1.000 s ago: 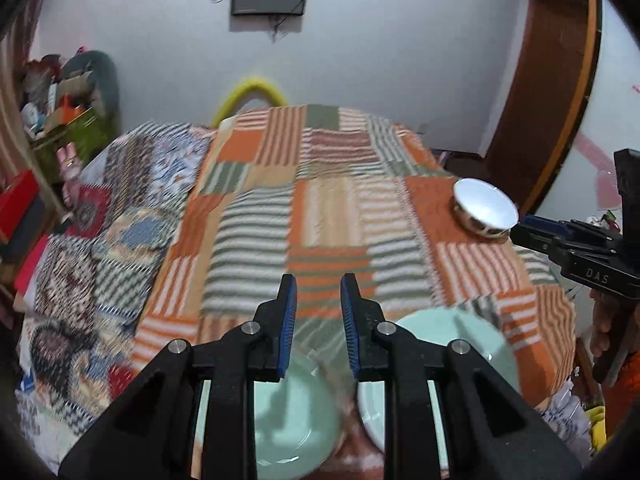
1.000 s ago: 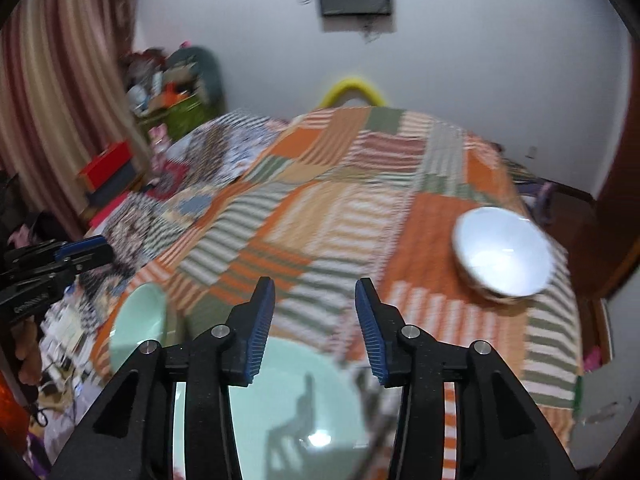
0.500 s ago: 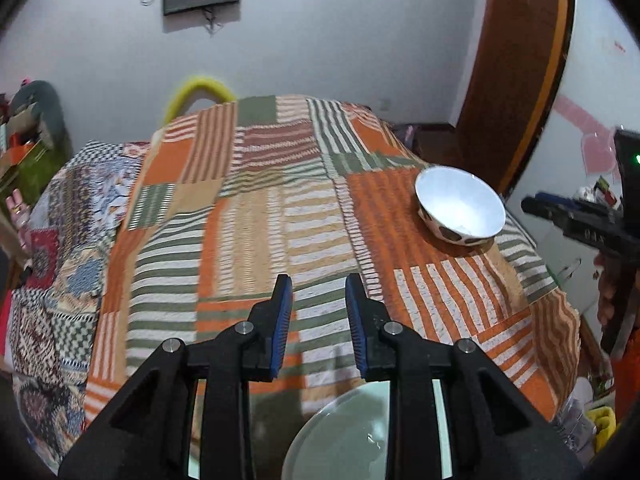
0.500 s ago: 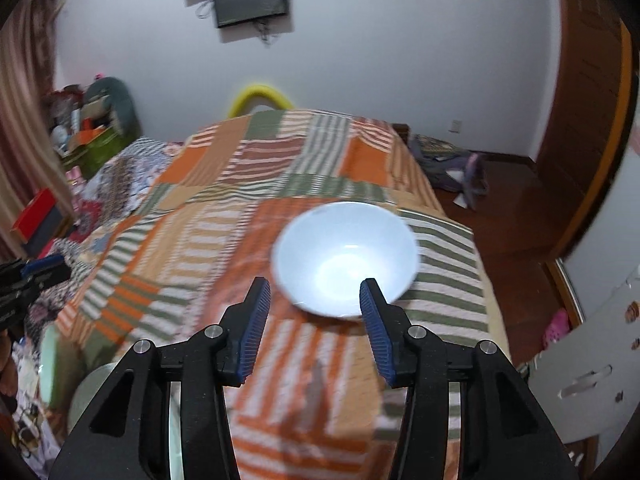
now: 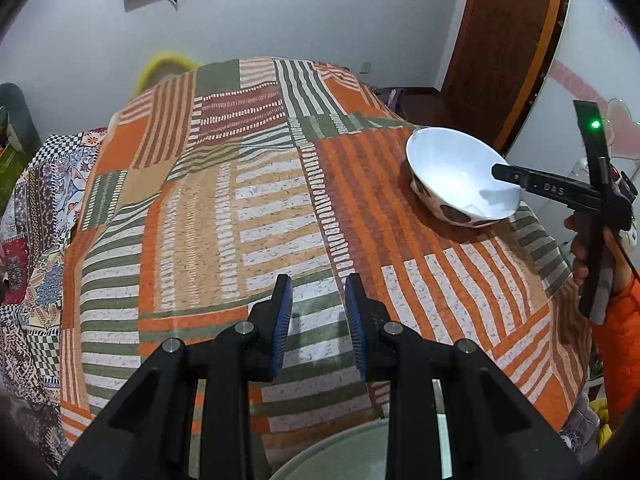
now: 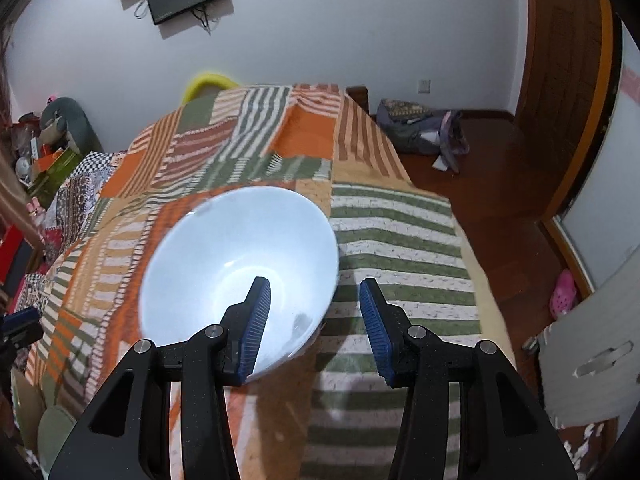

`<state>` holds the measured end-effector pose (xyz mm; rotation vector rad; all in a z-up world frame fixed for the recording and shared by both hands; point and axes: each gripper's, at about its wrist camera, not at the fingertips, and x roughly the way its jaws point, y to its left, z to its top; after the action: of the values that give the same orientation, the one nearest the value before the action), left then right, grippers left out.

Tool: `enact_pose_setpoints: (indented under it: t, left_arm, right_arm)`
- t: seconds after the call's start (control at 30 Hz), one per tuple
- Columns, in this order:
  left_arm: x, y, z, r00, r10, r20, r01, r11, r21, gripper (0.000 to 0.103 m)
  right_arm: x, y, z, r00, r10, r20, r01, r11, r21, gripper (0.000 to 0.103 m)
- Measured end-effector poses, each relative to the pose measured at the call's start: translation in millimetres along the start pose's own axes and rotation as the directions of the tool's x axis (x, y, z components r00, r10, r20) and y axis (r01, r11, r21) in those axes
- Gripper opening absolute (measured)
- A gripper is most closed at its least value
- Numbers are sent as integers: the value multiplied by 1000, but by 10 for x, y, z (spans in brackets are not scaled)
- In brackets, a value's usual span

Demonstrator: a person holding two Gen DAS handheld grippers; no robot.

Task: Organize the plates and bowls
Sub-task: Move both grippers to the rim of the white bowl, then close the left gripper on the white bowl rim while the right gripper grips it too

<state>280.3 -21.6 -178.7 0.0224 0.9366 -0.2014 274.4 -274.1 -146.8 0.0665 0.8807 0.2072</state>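
Observation:
A white bowl (image 6: 240, 272) with dark spots on its outside (image 5: 456, 172) stands on the patchwork bed cover (image 5: 240, 200) near its right edge. My right gripper (image 6: 314, 282) straddles the bowl's near right rim, one finger over the inside, the other outside. Its jaws are closing, and the pads do not touch the rim. From the left wrist view, the right gripper (image 5: 500, 171) reaches over the bowl, held by a hand in an orange sleeve. My left gripper (image 5: 317, 278) hovers over bare cover, slightly open and empty. A pale green plate (image 5: 340, 456) lies under it at the near edge.
Two more pale green dishes (image 6: 56, 428) show at the cover's lower left corner, by the left gripper (image 6: 20, 324). A wooden door frame (image 5: 512, 48) and a white panel (image 6: 592, 360) stand right of the bed. A bag (image 6: 416, 124) lies on the floor.
Both grippers have moved right and lower across the bed. The green plates slid down out of the left view. The bowl came from afar to between the right jaws.

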Motion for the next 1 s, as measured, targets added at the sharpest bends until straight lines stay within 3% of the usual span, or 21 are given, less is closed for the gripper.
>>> enact_pose_setpoints:
  t: [0.07,0.2,0.47,0.73,0.8,1.0]
  left_arm:
    - [40,-10,9,1000,-1,-8,1,1000,0,27]
    - [70,-16,6,1000,3,-14,-3,1000,1,27]
    - [107,-31,11,999,-14,-37,14,1000,-16,27]
    - [213,-53,-38,996,-44,-79,43,999,-22,27]
    - [236,-38,-53,996,-25,-87,22,999,-29,26]
    - [226,164,-44,991,-101,-89,90,988,-126,26]
  right_arm:
    - [80,-43,0,1000,13,-18,-13,1000,10,25]
    - [137,-82,-16,997,69,-38,-68,997,24,17]
    - [90,182,-110,993,106,-51,-109,992,-60,17]
    - [56,649,-353,975,189,-116,-207,963,-174,15]
    - [52,719,-389,969,209,-129,-230,955,-185,15]
    - [94,759,-427,968,212,-137,-236,953,-189,15]
